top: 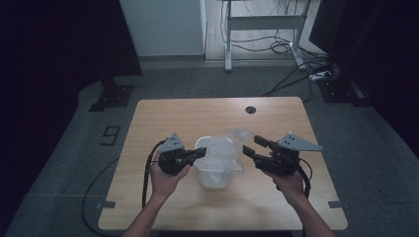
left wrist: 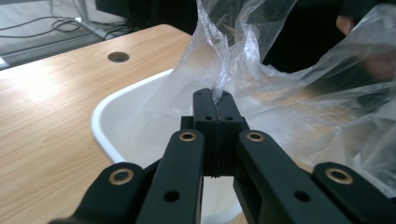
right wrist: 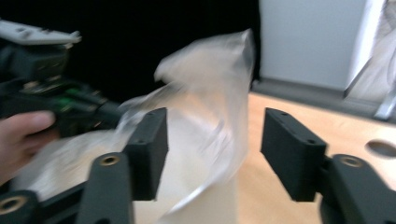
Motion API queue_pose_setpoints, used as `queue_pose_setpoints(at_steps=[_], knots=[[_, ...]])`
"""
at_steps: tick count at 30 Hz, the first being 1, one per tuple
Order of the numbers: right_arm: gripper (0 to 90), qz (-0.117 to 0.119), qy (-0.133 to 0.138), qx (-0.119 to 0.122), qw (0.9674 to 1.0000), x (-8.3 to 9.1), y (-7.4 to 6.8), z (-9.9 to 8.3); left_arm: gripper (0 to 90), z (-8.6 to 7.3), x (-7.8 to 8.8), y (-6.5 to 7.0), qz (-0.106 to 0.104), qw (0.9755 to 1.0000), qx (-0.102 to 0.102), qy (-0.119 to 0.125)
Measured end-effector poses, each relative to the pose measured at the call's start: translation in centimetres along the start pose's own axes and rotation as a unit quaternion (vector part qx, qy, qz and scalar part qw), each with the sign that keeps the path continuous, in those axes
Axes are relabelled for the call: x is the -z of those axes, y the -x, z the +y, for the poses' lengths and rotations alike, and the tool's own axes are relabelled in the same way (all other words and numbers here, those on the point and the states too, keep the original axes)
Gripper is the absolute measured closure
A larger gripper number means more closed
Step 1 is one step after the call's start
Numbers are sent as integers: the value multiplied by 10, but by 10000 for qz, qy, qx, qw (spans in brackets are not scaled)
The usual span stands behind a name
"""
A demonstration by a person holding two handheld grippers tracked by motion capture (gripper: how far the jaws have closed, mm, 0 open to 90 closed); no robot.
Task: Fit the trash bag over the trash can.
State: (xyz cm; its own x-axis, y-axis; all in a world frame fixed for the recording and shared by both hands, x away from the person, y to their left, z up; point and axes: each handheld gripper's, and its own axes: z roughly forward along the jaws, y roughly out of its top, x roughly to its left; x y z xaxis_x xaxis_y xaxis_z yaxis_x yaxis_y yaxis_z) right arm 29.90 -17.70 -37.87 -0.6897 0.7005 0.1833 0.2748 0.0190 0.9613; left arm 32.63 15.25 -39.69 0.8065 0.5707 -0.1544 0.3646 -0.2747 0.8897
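Forearms are seen entering from the bottom edge of the high view, each hand carrying a pair of tongs over a wooden bench (top: 163, 111). Between them a white bin (top: 213, 170) is set near the middle of the bench, lined with a clear plastic bag (top: 232, 143) whose loose top is bunched above the rim. The left tongs (top: 200, 153) are brought against the bin's left rim, while the right tongs (top: 253, 147) are held just beside the bag's right edge.

Seen along the left tongs (left wrist: 214, 100) in the left gripper view, the jaws are pressed fully together, a fold of the plastic bag (left wrist: 261, 79) pinched at their tips above the bin (left wrist: 105, 126).

From the right gripper view, the right tongs (right wrist: 212, 140) are shown with jaws parted; the blurred plastic bag (right wrist: 210, 93) is caught hanging loose between them, ungripped, over the bin (right wrist: 205, 210).
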Motion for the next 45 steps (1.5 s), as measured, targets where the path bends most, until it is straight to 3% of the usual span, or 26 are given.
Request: queue_pose_setpoints(at_steps=[2,8,12,14,18,24,25,28,29,30,33,35,38,45], knots=[[488,345,-183,-30,9992,3,-2,-3,900,-1,1,2,-3,10000,-33,47],[514,877,-503,77,9948,-8,-11,-8,900,-4,3,5,-2,9999,-63,81],[493,1091,-514,65,9927,-14,-18,-1,900,-6,4,7,7,9999,-70,131],[483,1152,-569,170,9916,-16,-24,5,900,-7,5,7,5,9999,-76,149],[462,1083,-813,475,9896,-23,-35,8,900,-6,5,7,-13,9998,-53,173],[476,913,-1190,733,9860,-36,-39,0,900,-6,5,8,-41,9998,-33,182],[503,747,-1380,986,9827,-41,-40,-3,900,-6,4,9,-38,9998,-30,179],[581,701,-1489,1118,9800,-44,-41,-6,900,-6,4,8,-46,9998,-20,182],[634,715,-1613,1279,9760,-47,-43,-9,900,-7,4,8,-36,9998,-12,170],[610,755,-1620,1303,9752,-47,-44,-9,900,-7,4,8,-30,9999,-7,161],[491,761,-1482,1249,9781,-45,-47,-6,900,-9,2,7,-44,9999,10,145],[467,769,-1369,1110,9813,-43,-48,0,900,-9,2,9,-52,9999,6,137],[439,754,-1310,994,9835,-43,-48,5,900,-9,1,11,-74,9999,-14,144],[428,726,-1442,942,9824,-55,-51,2,900,-9,1,12,-118,9998,-28,164]])
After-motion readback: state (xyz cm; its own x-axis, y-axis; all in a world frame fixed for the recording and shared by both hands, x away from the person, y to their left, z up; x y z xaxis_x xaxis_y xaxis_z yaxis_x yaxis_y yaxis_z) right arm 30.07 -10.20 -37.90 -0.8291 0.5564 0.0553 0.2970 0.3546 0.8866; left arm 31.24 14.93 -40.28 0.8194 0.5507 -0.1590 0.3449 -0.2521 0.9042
